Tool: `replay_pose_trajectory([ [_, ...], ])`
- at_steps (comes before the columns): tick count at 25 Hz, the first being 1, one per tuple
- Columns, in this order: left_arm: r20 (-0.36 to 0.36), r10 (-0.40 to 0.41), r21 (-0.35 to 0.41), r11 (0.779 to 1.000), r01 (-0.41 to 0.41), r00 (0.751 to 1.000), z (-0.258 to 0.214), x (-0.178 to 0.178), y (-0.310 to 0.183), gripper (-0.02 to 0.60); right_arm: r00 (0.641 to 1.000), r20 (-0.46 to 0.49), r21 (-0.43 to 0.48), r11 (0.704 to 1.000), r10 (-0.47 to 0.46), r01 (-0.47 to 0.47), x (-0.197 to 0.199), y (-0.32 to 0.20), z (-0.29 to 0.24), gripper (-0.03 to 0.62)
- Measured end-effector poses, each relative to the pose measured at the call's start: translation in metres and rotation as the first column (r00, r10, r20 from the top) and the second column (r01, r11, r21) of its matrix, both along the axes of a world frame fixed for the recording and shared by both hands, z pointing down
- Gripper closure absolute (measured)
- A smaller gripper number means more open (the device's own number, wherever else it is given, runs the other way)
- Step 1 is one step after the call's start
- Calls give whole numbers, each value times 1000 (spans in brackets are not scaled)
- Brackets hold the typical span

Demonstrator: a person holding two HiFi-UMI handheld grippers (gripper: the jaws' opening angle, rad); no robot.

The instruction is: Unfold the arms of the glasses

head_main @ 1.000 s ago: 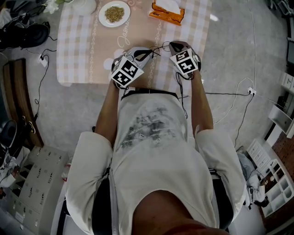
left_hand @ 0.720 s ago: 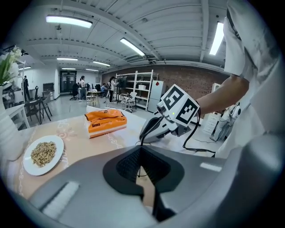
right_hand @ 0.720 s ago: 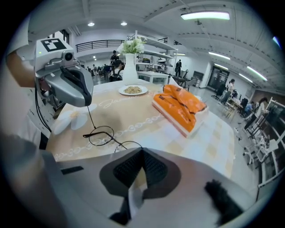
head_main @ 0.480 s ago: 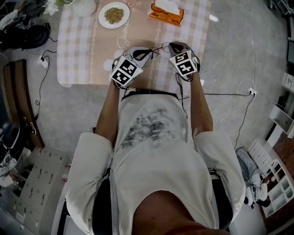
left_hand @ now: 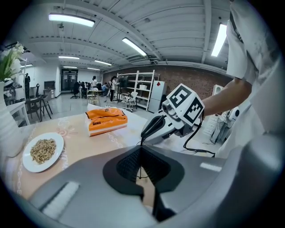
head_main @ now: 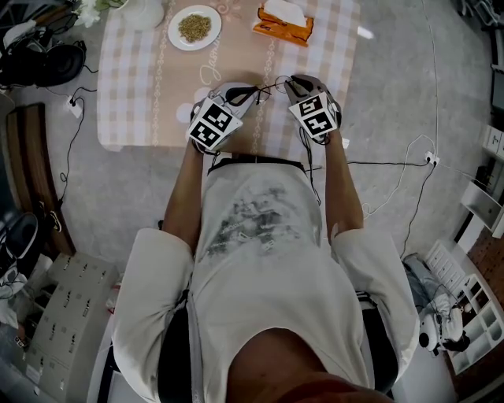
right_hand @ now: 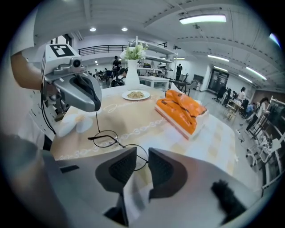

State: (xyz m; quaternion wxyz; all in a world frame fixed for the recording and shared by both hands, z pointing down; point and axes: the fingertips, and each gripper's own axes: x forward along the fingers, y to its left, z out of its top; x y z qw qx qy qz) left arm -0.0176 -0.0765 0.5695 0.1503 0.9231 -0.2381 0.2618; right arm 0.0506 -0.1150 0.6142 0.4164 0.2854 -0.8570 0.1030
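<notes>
— Right gripper (right_hand: 141, 156) jaws have just been opening. A second ago they were together; now a gap shows between the pads, which press on nothing. One rim of the glasses (right_hand: 104, 138) lies just past that gap.

— And the left gripper (left_hand: 141, 153)?

— Clenched on one thin arm of the glasses. The wire runs straight out of its closed jaws. Both hands sit about where they were before.

— Where are the glasses, then?

— Between the two grippers, low over the cloth (head_main: 236, 55), at the table edge nearest the person. Whether the lenses touch the cloth cannot be told.

— Any writing to read?

— Cursive script (head_main: 206, 69) printed on the cloth seems to begin "Jas"; the rest cannot be read. Each gripper's cube carries black-and-white square markers, not letters. Dark print on the orange pack (head_main: 285, 20) is too small to make out.

— What else stands there?

— At the far end, a white plate (head_main: 195, 25) of grains sits left of the pack. A white vase (right_hand: 132, 75) of flowers stands beyond the plate. All three are well apart from the glasses.
</notes>
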Motion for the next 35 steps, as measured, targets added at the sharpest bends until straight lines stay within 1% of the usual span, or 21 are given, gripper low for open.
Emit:
replay_pose_trajectory([
  [1,1,2,1,1000,-2,1000,0,0,0,574,1000,2,1,1000,-4,4,-1,1,-1,502],
  [16,-9,12,7,1000,-12,1000,-6,3,0,574,997,12,46,996,-78,78,-24,22,-19,482],
  [23,-15,12,12,1000,-11,1000,-7,3,-1,574,991,8,61,990,-131,130,-37,34,-23,471],
  [30,-18,17,16,1000,-16,1000,-9,5,-2,574,978,18,58,977,-206,204,-52,51,-24,461],
  [35,-20,17,17,1000,-16,1000,-9,6,-2,574,970,32,44,970,-240,239,-62,59,-22,456],
])
